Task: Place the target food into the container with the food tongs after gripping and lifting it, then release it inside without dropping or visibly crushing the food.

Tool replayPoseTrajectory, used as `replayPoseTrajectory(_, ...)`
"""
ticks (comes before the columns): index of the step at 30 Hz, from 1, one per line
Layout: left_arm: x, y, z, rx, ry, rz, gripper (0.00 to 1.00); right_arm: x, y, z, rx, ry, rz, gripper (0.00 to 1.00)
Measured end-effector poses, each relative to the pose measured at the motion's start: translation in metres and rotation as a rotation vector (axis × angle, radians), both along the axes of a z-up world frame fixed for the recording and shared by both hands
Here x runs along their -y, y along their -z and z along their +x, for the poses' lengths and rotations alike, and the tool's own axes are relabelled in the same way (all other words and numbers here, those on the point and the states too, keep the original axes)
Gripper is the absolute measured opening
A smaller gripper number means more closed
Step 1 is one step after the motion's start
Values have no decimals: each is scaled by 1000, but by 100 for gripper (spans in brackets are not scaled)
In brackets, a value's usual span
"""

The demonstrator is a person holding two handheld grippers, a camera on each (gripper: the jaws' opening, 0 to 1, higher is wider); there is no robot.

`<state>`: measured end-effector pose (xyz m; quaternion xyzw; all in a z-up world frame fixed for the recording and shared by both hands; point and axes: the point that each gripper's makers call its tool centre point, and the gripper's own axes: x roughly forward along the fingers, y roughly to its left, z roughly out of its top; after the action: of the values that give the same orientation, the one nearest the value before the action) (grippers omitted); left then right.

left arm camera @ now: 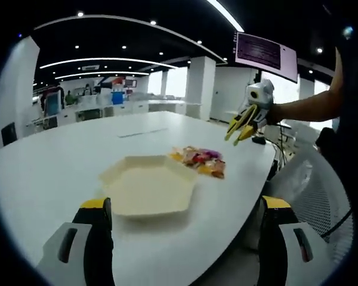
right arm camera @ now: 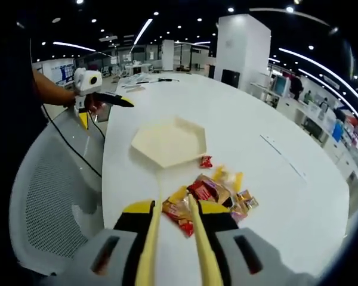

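A cream hexagonal container (left arm camera: 149, 189) (right arm camera: 170, 142) lies flat on the white table. Beside it is a pile of wrapped snacks (left arm camera: 200, 161) (right arm camera: 218, 193) in red, orange and yellow packets. My right gripper (right arm camera: 179, 229) is shut on yellow food tongs (right arm camera: 194, 238), whose two arms stand apart over the near edge of the pile. In the left gripper view the right gripper (left arm camera: 244, 125) hangs in the air past the table's edge, tongs (left arm camera: 241, 128) pointing down towards the snacks. My left gripper (left arm camera: 188, 214) is open, holding nothing, just short of the container; a hand holds it (right arm camera: 101, 109).
The white table (left arm camera: 59, 161) (right arm camera: 274, 119) is large and oval. A grey mesh chair (right arm camera: 51, 196) (left arm camera: 322, 196) stands at the table's edge, with a black cable (right arm camera: 71, 149) across it. White pillars and desks are far behind.
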<state>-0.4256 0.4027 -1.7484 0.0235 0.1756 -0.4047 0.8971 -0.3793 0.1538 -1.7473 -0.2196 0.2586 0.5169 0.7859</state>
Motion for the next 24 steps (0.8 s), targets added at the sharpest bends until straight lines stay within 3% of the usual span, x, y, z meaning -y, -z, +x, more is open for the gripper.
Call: replayPoseTrajectory(24,-4,2,3,-33,-29,-30,100,1,55,13,-61,-86,-127,27)
